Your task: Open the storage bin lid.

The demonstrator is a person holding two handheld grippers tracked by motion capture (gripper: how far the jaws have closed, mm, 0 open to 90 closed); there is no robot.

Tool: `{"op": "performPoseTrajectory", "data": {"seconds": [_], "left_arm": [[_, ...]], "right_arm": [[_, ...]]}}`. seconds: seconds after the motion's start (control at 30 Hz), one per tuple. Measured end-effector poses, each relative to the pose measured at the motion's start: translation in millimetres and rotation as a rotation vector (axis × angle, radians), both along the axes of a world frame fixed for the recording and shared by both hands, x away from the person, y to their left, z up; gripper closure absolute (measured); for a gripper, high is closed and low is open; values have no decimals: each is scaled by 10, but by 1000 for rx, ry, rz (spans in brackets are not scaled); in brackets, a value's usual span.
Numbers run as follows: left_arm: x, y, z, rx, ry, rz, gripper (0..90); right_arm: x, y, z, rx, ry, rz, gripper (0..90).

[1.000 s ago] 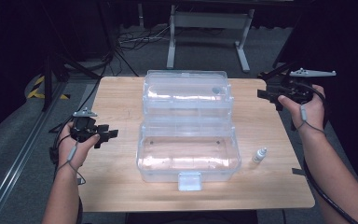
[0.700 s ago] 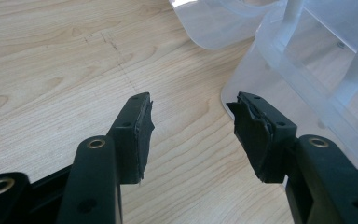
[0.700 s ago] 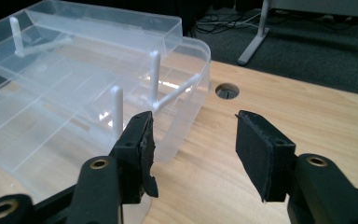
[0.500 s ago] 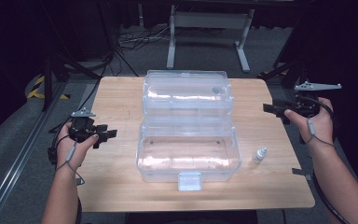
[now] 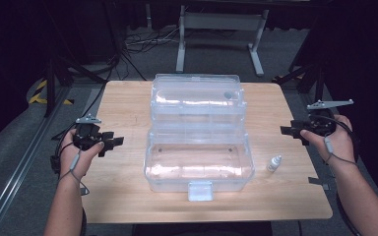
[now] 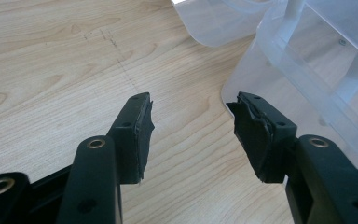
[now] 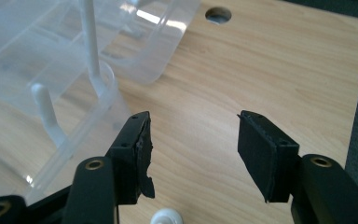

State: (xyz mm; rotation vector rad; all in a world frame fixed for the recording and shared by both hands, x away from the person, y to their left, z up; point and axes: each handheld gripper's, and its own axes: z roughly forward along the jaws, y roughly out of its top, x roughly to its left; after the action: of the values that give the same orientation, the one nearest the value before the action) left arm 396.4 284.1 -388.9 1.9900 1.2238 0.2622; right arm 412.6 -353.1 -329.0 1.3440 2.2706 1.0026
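A clear plastic box (image 5: 199, 162) stands open in the middle of the wooden table (image 5: 123, 103), its lid (image 5: 197, 98) tipped up at the back. A small white dropper bottle (image 5: 274, 163) stands upright just right of the box. My left gripper (image 5: 112, 143) hovers left of the box, open, with bare wood between its jaws; the left gripper view shows it (image 6: 191, 126) near a box corner (image 6: 307, 70). My right gripper (image 5: 291, 132) hangs at the table's right edge, pointing at the box. Its jaws have just been opening and nothing is between them (image 7: 193, 140). The bottle's cap (image 7: 167, 217) shows below them.
A round cable hole (image 7: 218, 15) sits in the tabletop beyond the right gripper. A metal stand (image 5: 221, 34) and loose cables lie on the floor behind the table. Bare wood runs along both sides of the box and in front of it.
My right hand has sunk and drawn back toward the near side along the table's right edge. The left hand, the box and the bottle have stayed where they were.
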Motion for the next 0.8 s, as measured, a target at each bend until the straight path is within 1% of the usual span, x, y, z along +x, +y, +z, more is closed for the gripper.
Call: {"op": "performPoseTrajectory", "data": {"seconds": [0.1, 0.27, 0.3, 0.33, 0.4, 0.53, 0.63, 0.8], "left_arm": [[2, 4, -4, 0, 1, -2, 470], [0, 7, -8, -2, 4, 2, 470], [2, 8, -10, -2, 3, 3, 470], [3, 9, -12, -1, 4, 2, 470], [6, 6, -17, -1, 6, 1, 470], [7, -1, -20, -1, 10, 1, 470], [8, 2, -23, -1, 9, 0, 470], [8, 5, -26, -1, 10, 1, 470]], "right_arm": [[-3, 3, -46, -24, 24, 0, 451], [-20, 24, -152, -56, 78, -2, 449], [-20, 24, -152, -56, 78, -2, 449], [-21, 24, -194, -69, 89, -1, 448], [-21, 24, -214, -73, 95, -2, 448], [-21, 32, -306, -95, 126, 3, 433], [-18, 39, -389, -124, 150, 6, 428], [-31, 65, -480, -127, 180, 16, 425]]}}
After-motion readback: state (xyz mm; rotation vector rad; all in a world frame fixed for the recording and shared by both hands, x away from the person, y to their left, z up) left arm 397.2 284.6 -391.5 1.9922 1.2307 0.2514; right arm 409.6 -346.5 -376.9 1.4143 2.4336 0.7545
